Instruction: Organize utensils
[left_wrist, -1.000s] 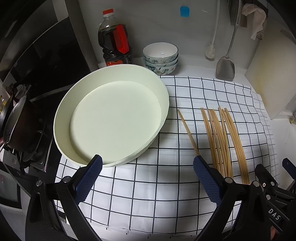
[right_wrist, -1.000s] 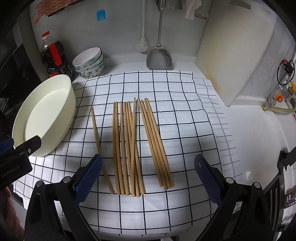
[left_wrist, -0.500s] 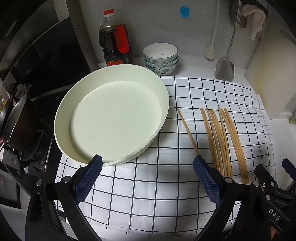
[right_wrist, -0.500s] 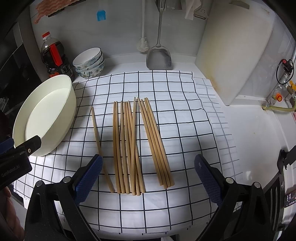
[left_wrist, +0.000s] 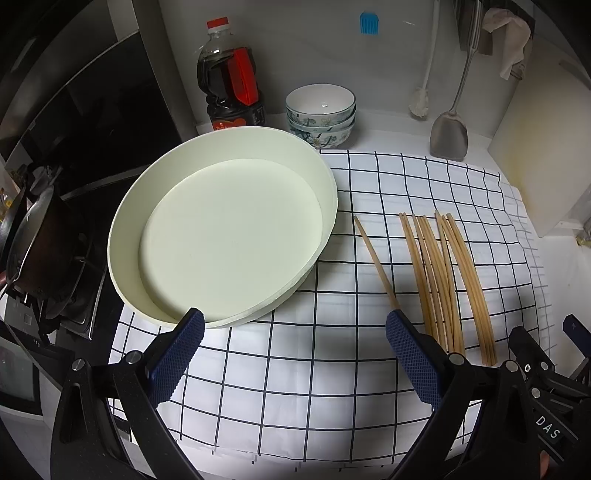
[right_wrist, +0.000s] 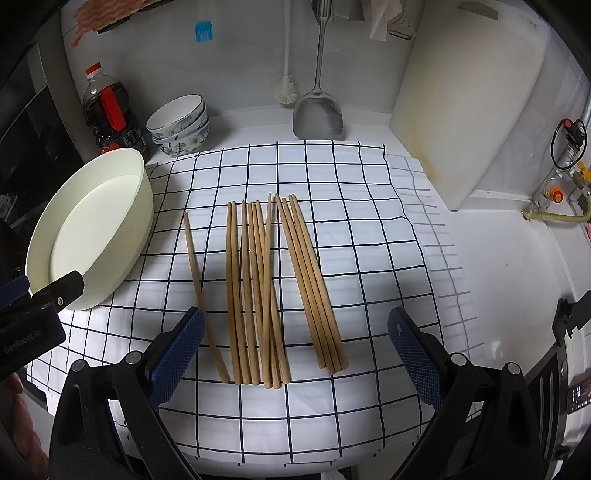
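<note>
Both views in turn. Left wrist: left gripper (left_wrist: 293, 352) spread wide, holding nothing, above checked cloth (left_wrist: 295, 369); cream round tray (left_wrist: 221, 236) ahead; one stray chopstick (left_wrist: 375, 258) plus bundle (left_wrist: 443, 280) right, pointing away. Right wrist: right gripper (right_wrist: 295, 354) wide apart, empty; twelve chopsticks (right_wrist: 266, 288) countable lengthwise; three stacked bowls (right_wrist: 181, 125); gas valve (right_wrist: 569, 136) seen only here.
</note>
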